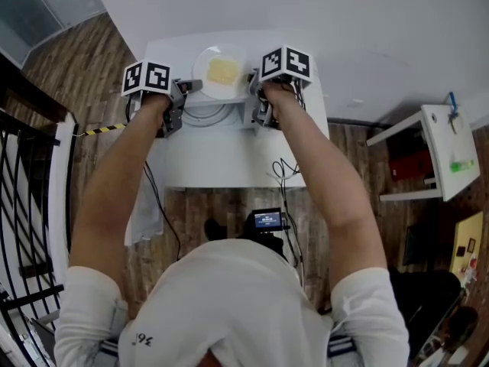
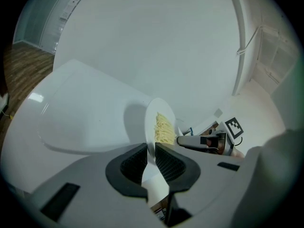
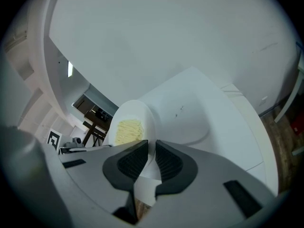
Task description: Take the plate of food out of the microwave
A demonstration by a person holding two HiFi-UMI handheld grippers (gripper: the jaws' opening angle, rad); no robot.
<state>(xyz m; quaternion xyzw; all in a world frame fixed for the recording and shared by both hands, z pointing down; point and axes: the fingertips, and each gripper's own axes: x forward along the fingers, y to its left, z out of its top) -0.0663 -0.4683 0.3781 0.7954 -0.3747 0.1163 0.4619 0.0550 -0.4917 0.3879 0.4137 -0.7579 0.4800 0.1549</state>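
The plate [image 1: 205, 79], bearing food [image 1: 222, 71], sits between left gripper [image 1: 194, 87] and right gripper [image 1: 253, 79].

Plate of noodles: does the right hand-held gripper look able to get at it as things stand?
Yes, it appears so: the right hand-held gripper is clamped on the rim of the plate, with the left hand-held gripper on the opposite rim and nothing in the way.

**Head view.** The left gripper [image 1: 189, 88] and right gripper [image 1: 253, 81] cover opposite edges of the plate [image 1: 214, 79]. The yellow food [image 1: 222, 70] is too small to identify. A round white object [image 1: 200, 115] under the plate shows only as an arc. The screen of a small device [image 1: 267, 220] cannot be read.

**Gripper views.** The plate's near rim disappears between the ribbed pads [image 2: 134, 163], and the lens edge cuts off each gripper body.
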